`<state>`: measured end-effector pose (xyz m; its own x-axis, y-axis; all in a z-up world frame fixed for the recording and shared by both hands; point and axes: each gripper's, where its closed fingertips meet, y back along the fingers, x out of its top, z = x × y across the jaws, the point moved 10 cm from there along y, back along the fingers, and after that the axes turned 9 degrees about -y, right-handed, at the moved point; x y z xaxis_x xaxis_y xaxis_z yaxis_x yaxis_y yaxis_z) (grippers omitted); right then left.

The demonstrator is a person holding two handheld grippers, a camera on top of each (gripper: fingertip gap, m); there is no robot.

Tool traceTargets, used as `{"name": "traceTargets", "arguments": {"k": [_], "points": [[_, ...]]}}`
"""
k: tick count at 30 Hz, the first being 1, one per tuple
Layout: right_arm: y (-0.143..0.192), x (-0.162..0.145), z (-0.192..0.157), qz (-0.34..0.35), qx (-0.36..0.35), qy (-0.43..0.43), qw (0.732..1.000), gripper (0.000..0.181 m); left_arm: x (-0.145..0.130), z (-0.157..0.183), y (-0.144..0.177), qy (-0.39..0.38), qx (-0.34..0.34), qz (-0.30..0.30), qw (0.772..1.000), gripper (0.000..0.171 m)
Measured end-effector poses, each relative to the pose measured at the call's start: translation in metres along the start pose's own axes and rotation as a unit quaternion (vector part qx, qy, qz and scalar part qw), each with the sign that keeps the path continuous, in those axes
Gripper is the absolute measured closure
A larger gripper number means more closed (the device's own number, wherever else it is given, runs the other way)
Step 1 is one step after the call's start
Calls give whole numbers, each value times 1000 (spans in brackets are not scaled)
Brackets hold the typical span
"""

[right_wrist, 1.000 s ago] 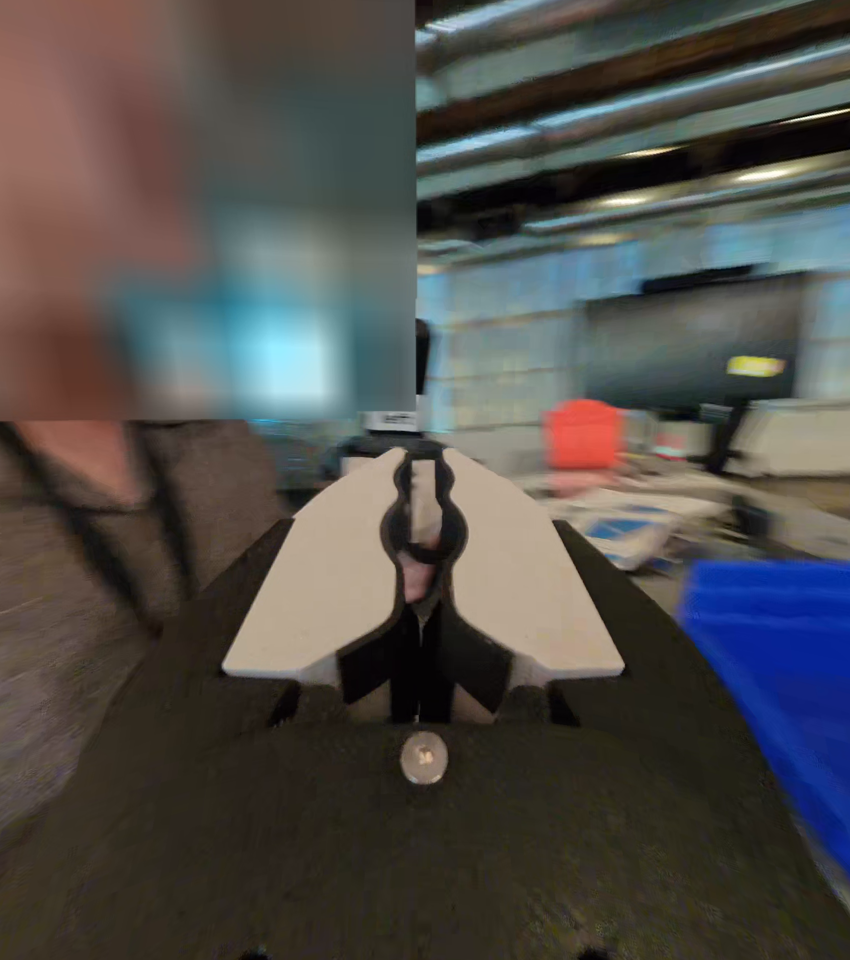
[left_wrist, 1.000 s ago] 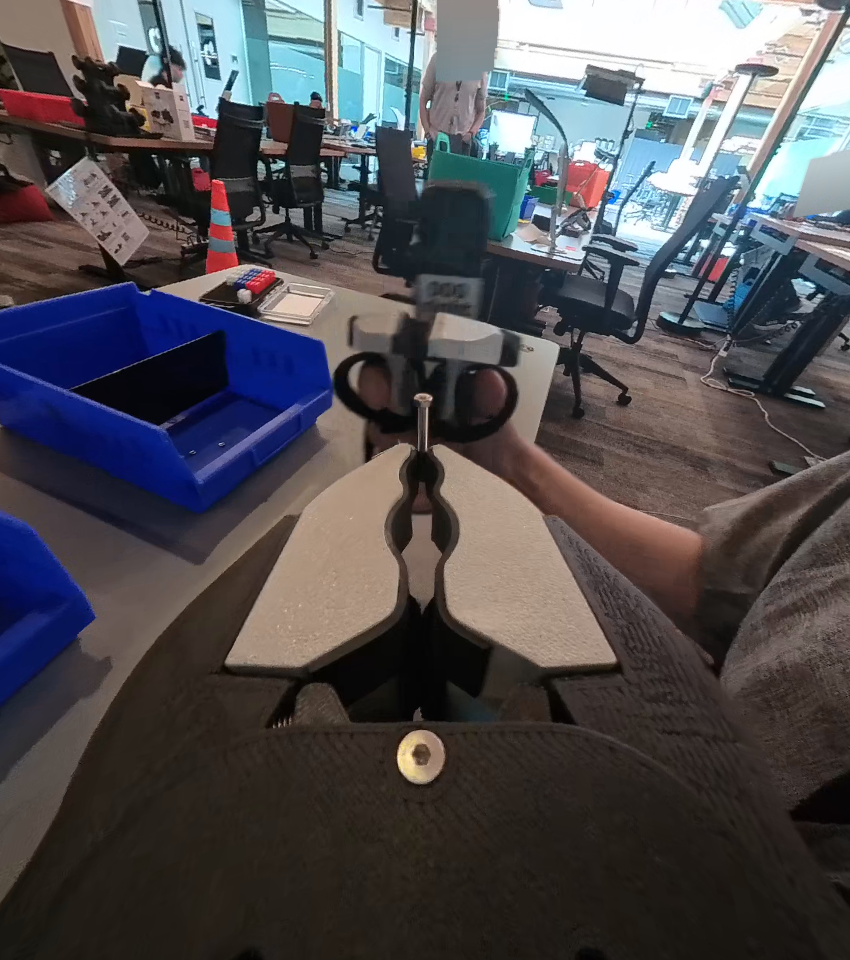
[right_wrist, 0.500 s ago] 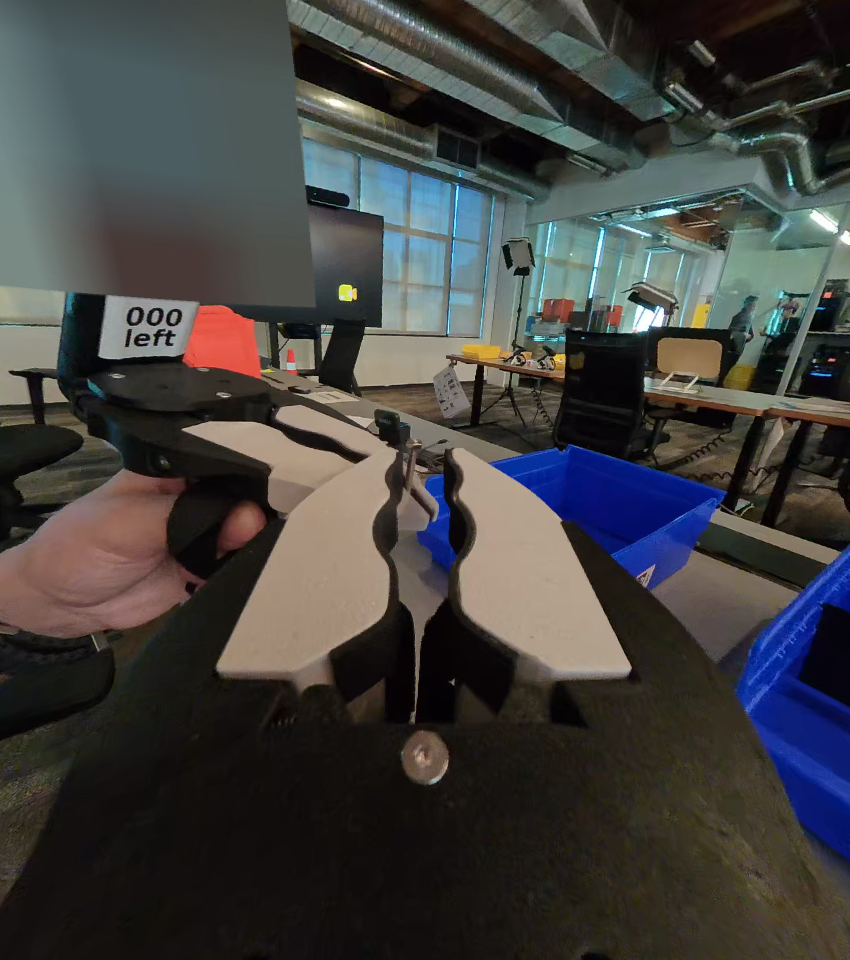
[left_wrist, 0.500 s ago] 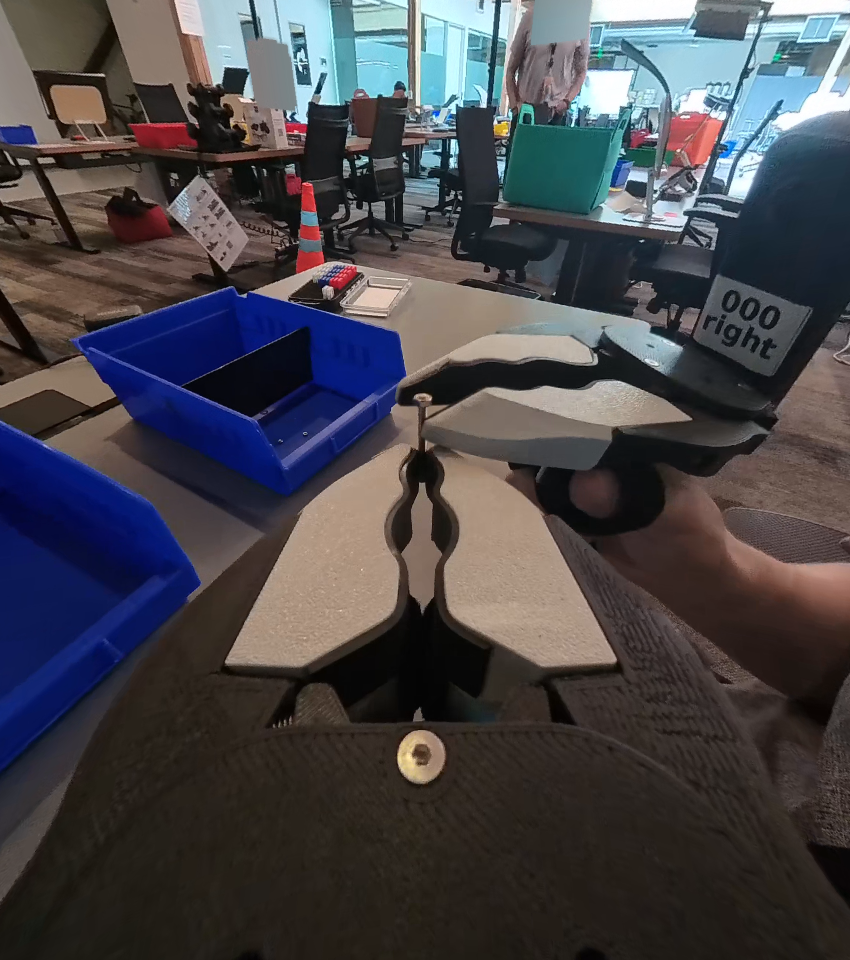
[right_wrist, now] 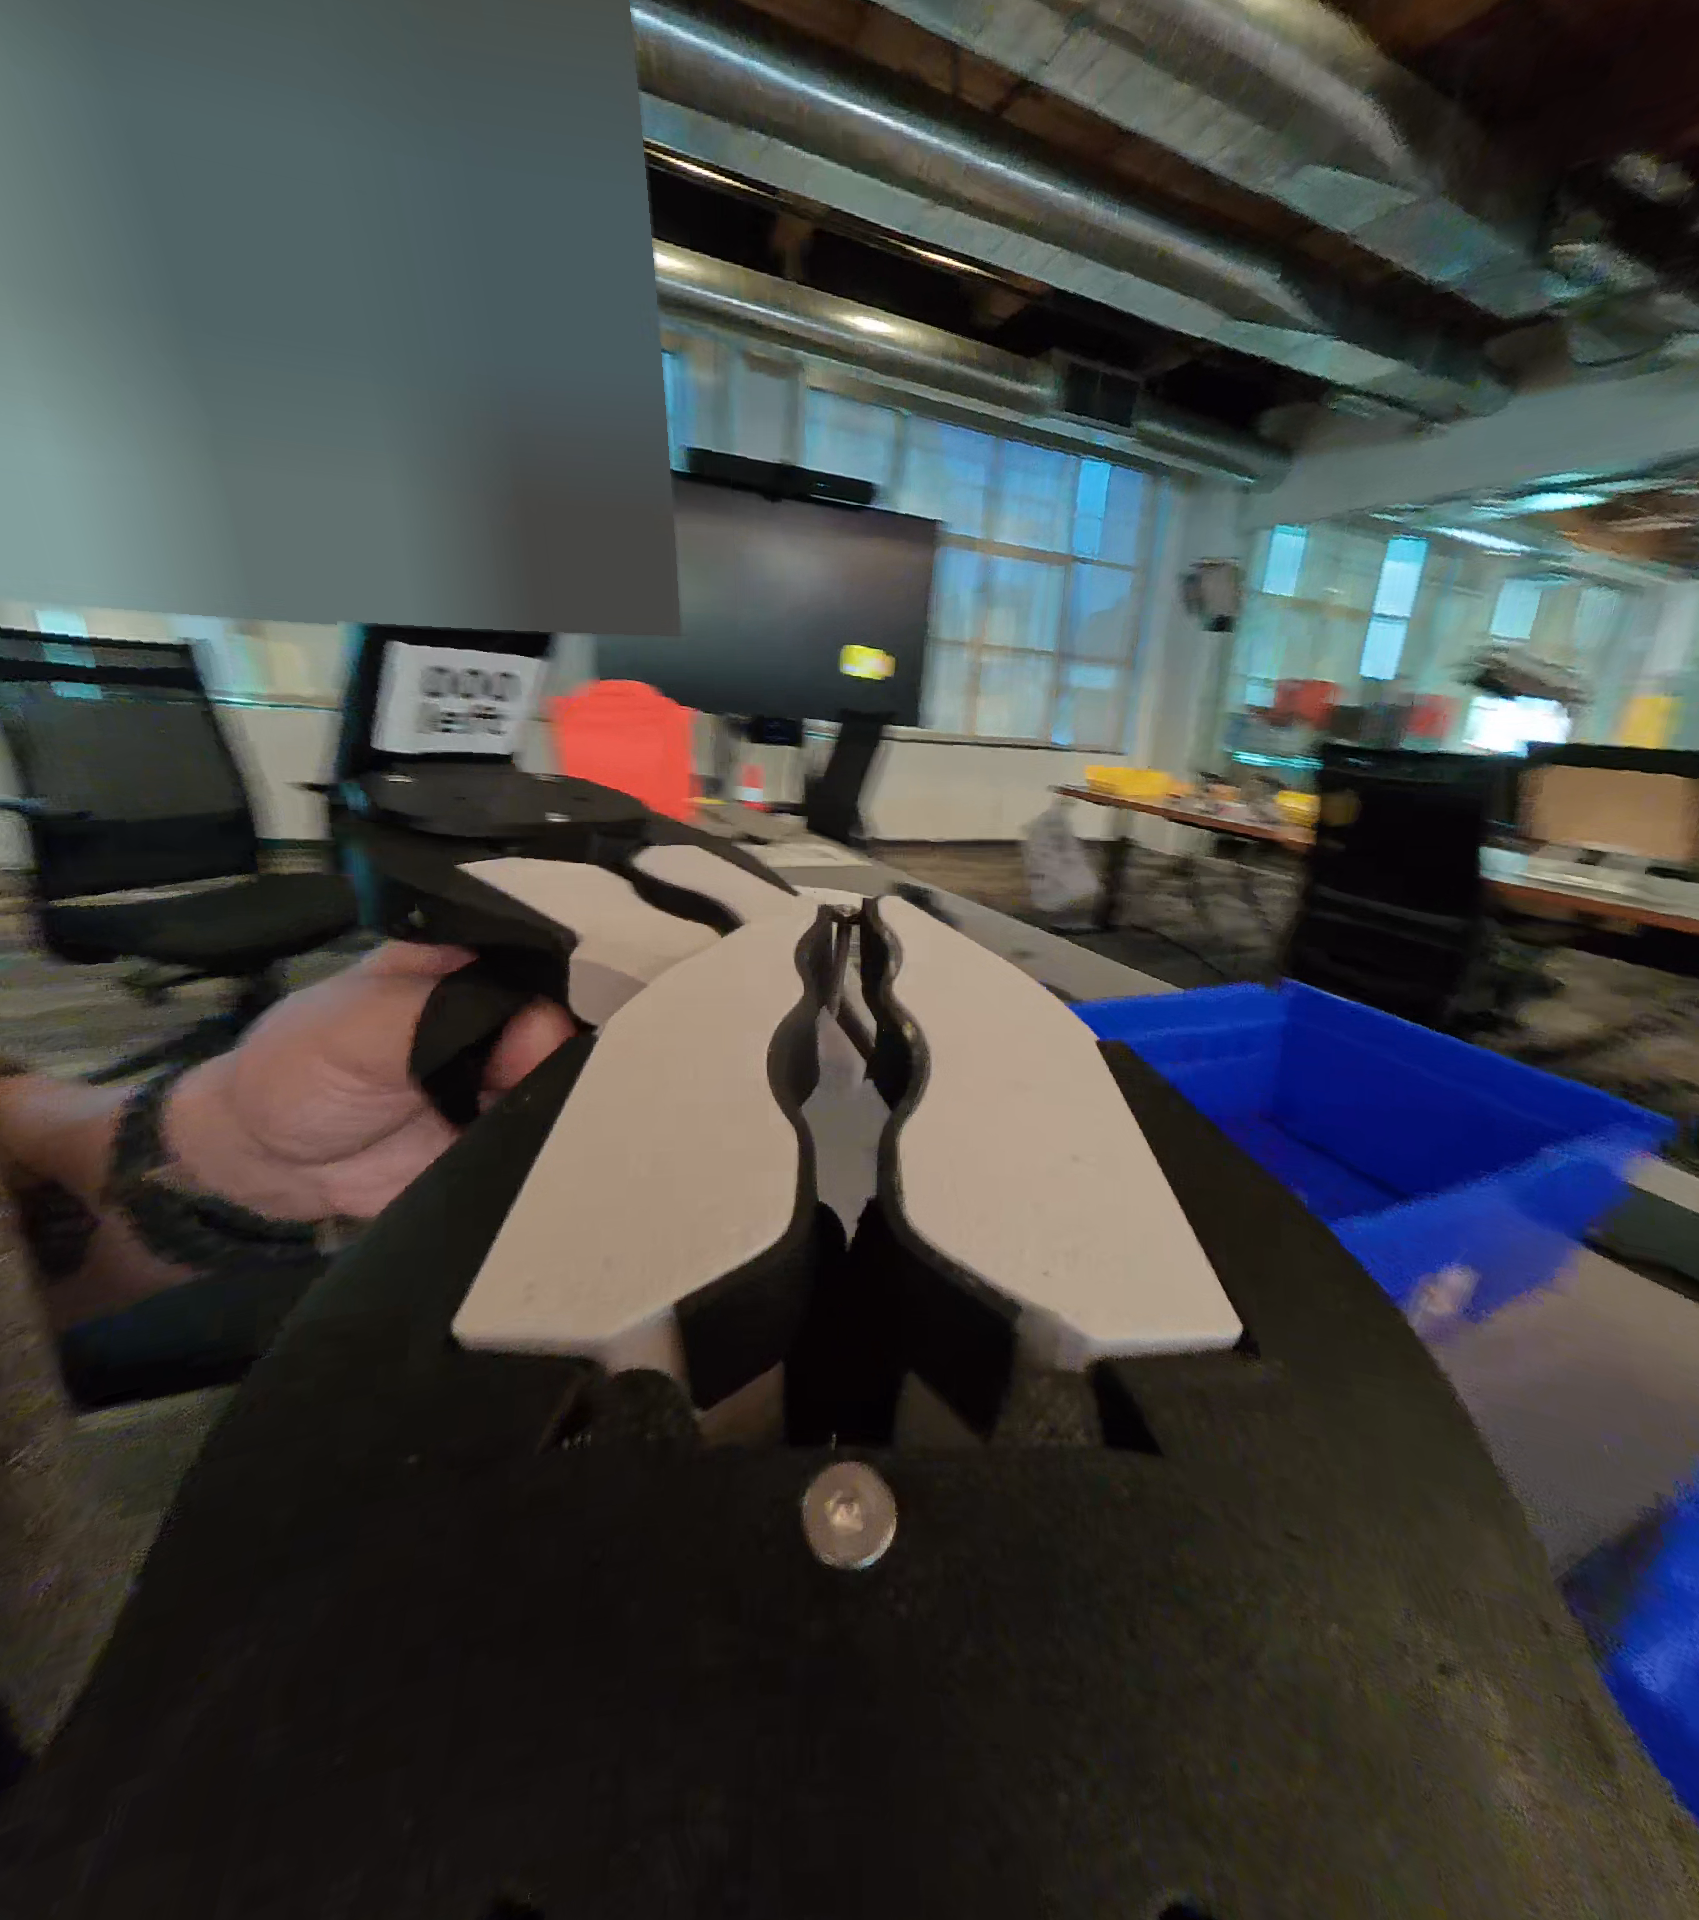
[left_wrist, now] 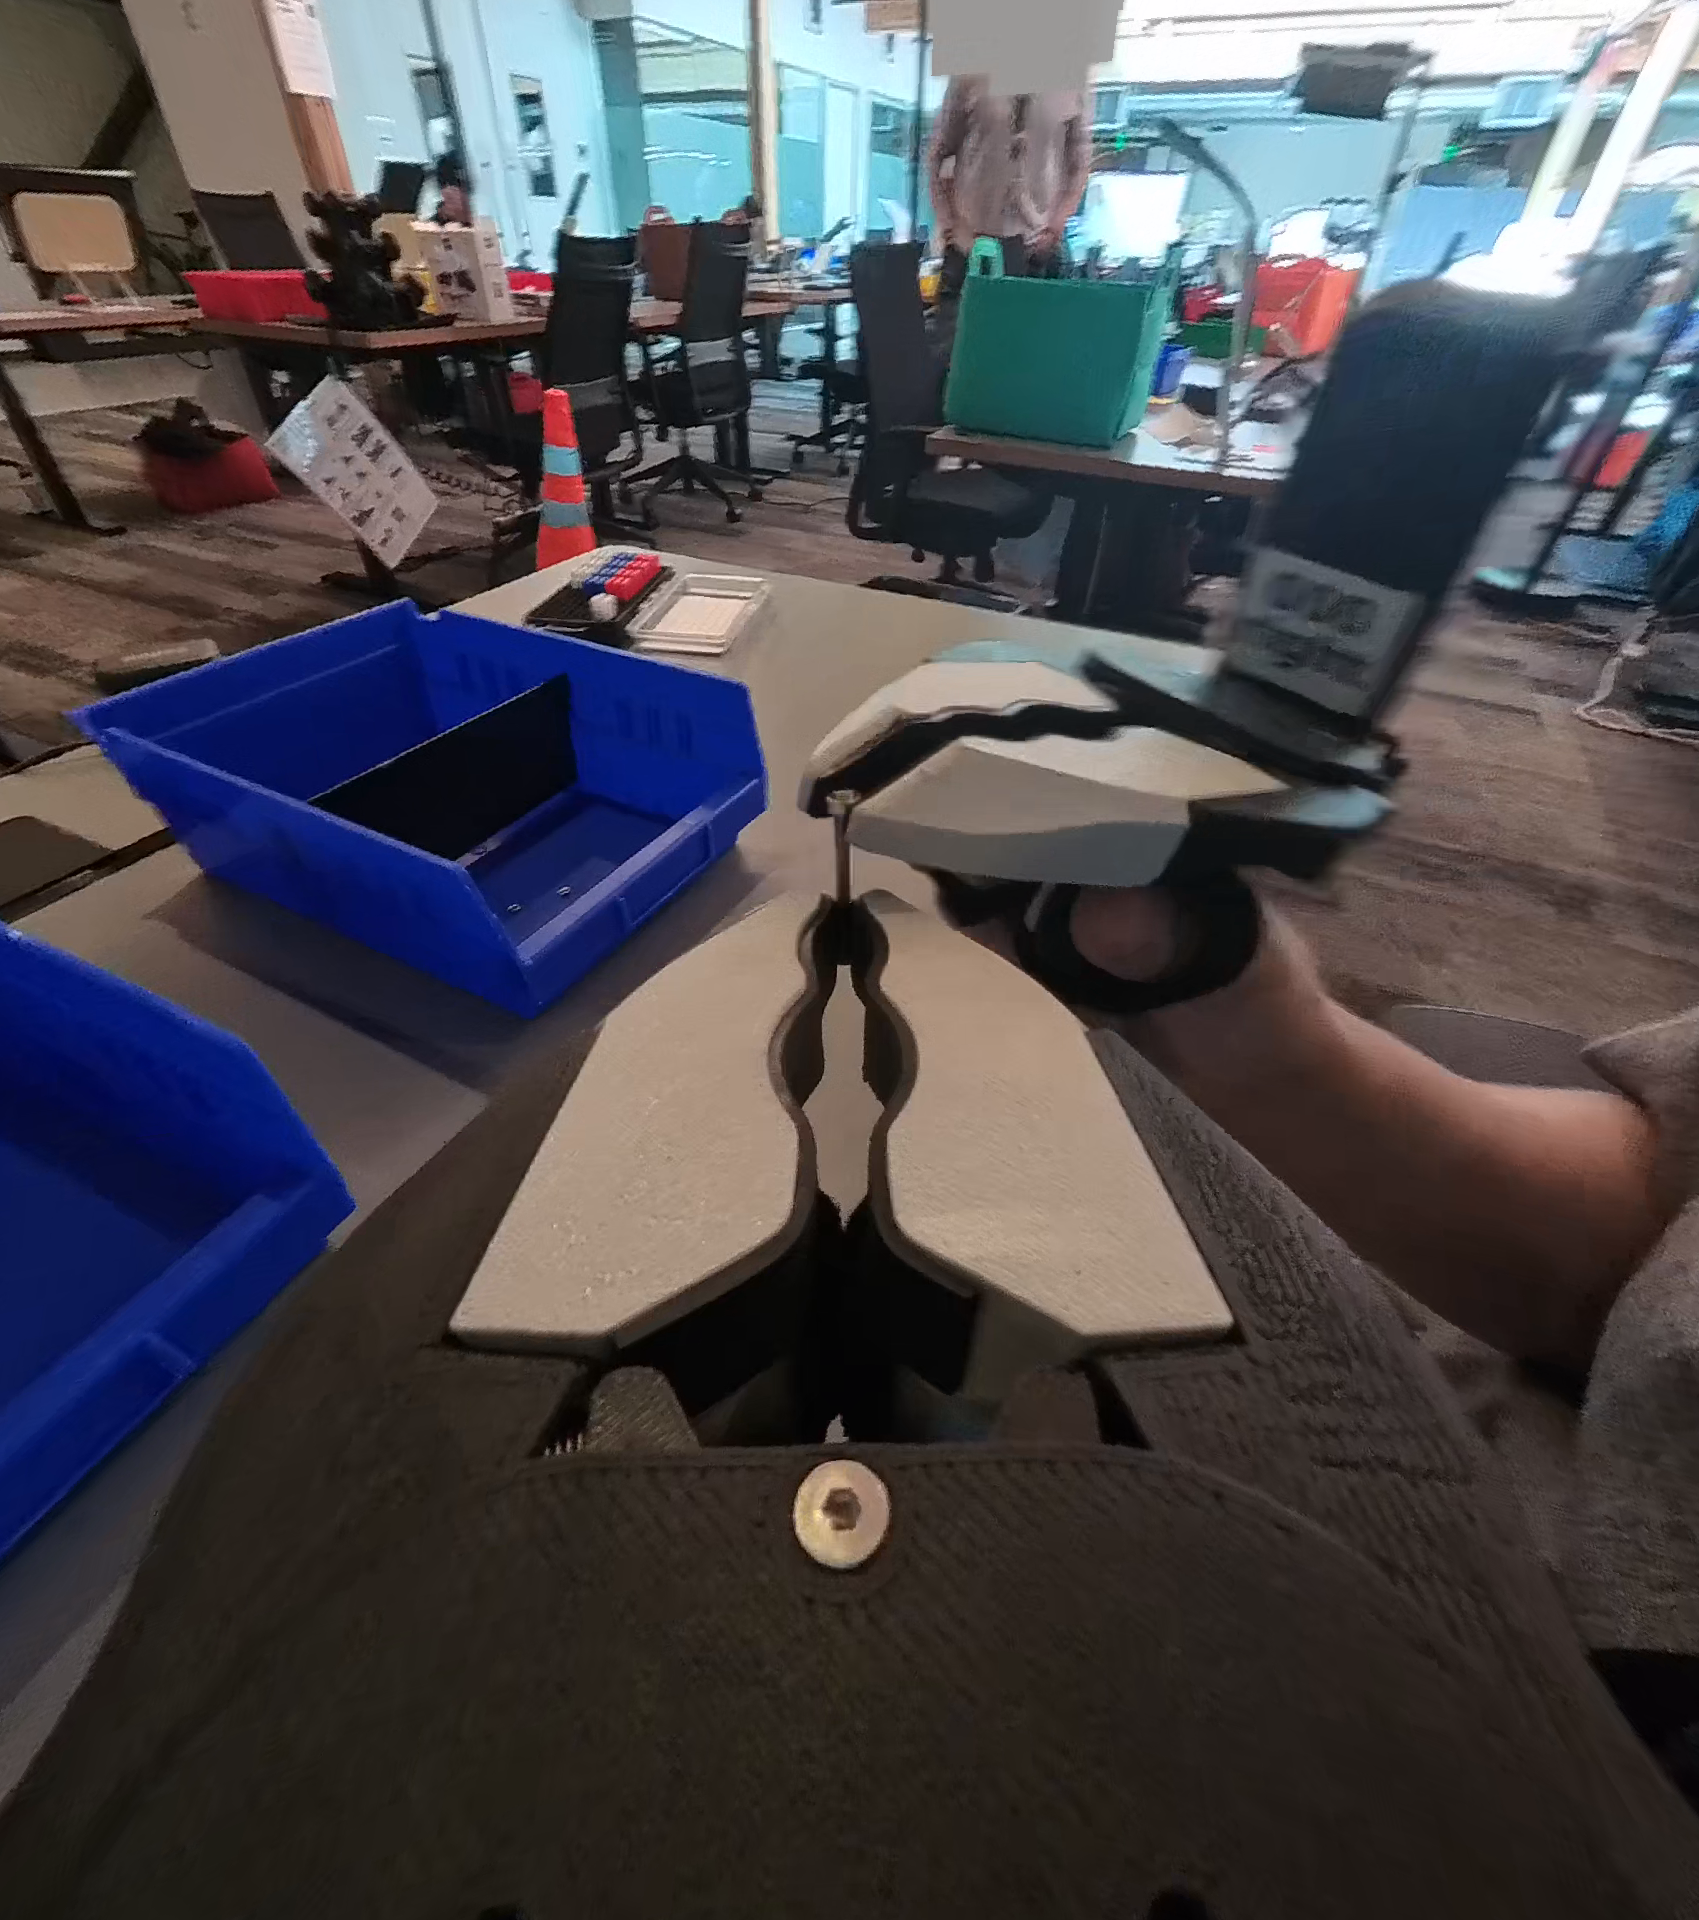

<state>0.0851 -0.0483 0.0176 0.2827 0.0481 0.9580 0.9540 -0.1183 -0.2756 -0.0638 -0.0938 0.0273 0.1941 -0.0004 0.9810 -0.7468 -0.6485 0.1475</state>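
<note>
Pinching a small metal screw (left_wrist: 840, 847) by the lower end of its shank, with the left tool (left_wrist: 840, 914) pressed together at the tips. Holding it upright in the air, head uppermost, above the right edge of the table (left_wrist: 876, 644), touching nothing there.

Meeting it from the right with the right tool (left_wrist: 829, 795), turned on its side and closed almost fully about the screw's head; looks like contact, though too small to be sure how firm. Gripped from below by a hand (left_wrist: 1136, 935).

On the table: toward the middle, well apart from the screw, a blue bin (left_wrist: 429, 769) with a black divider; at the near left corner a second blue bin (left_wrist: 45, 1195); along the far edge a clear tray (left_wrist: 699, 613) beside a tray of coloured pieces (left_wrist: 616, 582).

Judging by looks: light, stiff, smooth and apt to slip or swivel. Best taken across the shank or just under the head, squarely.
</note>
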Motion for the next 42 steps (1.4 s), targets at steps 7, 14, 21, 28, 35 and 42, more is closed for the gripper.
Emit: {"name": "traceTargets", "arguments": {"k": [7,14,21,28,35,42], "points": [[-8,-1,63,-40,483,-191,854,177,4,16,-9,37,-120,13,992,170],[-43,-10,69,-75,647,-274,707,176,5,18,-10,39,-120,24,992,170],[-20,-6,79,36,501,-280,818,157,4,11,-5,42,-95,28,994,170],[27,1,32,85,6,-124,989,145,-3,-10,2,46,10,21,999,170],[4,3,-12,1,-158,8,987,160,-6,-6,-2,9,60,2,998,170],[-8,-7,-10,-8,-154,-12,988,160,-6,-5,-1,1,66,2,998,170]]}}
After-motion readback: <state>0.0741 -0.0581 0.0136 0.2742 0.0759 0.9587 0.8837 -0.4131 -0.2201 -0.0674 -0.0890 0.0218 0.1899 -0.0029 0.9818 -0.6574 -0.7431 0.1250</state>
